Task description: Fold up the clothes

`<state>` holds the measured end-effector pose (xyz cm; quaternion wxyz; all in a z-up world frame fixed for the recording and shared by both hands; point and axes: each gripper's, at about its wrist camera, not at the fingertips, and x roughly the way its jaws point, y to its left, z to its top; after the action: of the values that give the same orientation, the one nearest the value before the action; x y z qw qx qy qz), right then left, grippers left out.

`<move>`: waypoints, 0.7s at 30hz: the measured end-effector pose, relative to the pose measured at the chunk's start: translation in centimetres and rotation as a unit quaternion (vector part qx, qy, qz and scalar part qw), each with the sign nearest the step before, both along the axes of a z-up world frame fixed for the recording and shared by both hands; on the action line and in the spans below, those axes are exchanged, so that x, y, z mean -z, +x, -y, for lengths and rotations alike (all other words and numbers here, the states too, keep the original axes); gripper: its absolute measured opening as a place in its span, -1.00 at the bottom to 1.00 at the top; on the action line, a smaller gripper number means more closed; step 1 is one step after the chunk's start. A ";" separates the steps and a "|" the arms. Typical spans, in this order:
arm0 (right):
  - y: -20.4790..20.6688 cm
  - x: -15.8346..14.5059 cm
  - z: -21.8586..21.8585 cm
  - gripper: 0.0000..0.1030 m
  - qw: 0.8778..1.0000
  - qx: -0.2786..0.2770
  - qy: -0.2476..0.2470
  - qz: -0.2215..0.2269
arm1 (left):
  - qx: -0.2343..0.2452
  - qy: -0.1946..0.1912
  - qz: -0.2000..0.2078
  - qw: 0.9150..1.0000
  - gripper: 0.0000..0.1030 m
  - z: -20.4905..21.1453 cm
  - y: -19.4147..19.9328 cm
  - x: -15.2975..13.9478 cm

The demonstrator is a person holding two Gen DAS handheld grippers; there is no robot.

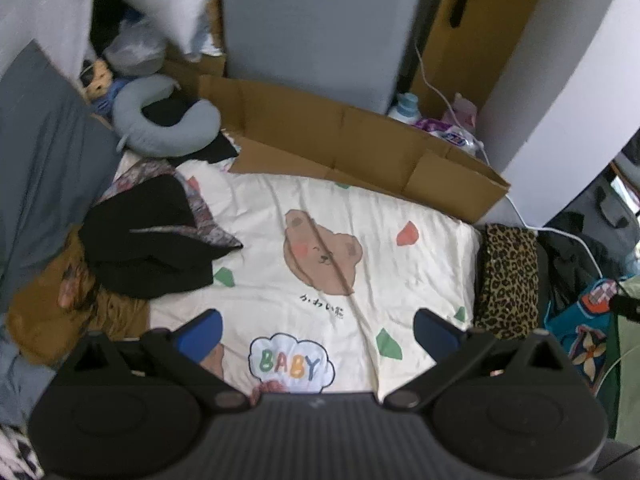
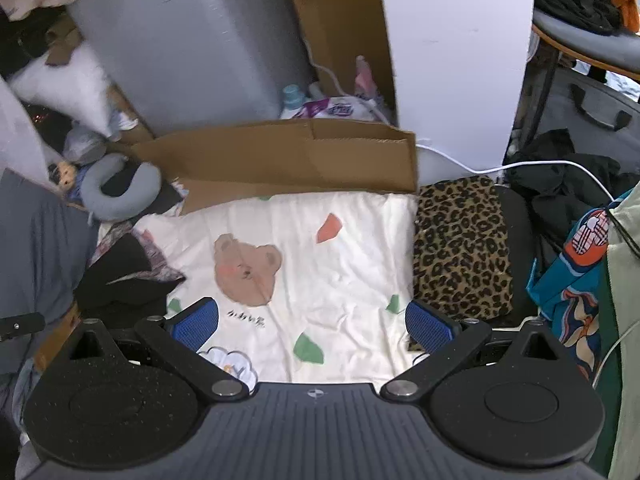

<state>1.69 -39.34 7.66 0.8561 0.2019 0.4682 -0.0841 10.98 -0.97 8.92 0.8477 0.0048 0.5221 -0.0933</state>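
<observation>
Both grippers, left (image 1: 316, 332) and right (image 2: 312, 322), hover empty, jaws spread, over the bear-print sheet (image 1: 280, 208) (cleared as folding space); leopard-print garment (image 2: 460, 248) lies folded aside, dark clothes (image 1: 148, 248) await.

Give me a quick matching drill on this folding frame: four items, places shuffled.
Items:
1. leopard-print cloth
2. black garment
3. cardboard box
4. neck pillow

Places:
A. far edge of the bear-print sheet
B. far-left corner, by a doll
C. right edge of the sheet
D. left side of the sheet, crumpled in a heap

Pairs: 1-C, 2-D, 3-A, 4-B
</observation>
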 end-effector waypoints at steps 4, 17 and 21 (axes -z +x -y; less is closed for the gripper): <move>-1.0 -0.5 -1.6 0.99 1.000 -0.008 0.005 0.001 | -0.019 -0.001 0.020 1.000 0.99 -1.7 -1.9 -1.2; -5.1 -2.6 -4.7 0.99 1.000 -0.015 0.011 0.016 | -0.053 -0.007 0.051 0.997 0.99 -6.1 -6.8 -1.1; -6.0 -2.3 -4.6 0.99 1.000 -0.005 0.015 0.021 | -0.059 -0.006 0.056 0.997 0.99 -6.1 -6.6 -0.6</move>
<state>-4.30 -34.72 9.95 0.8630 0.2145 0.4524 -0.0682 4.41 5.16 9.51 0.8798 -0.0263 0.4724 -0.0456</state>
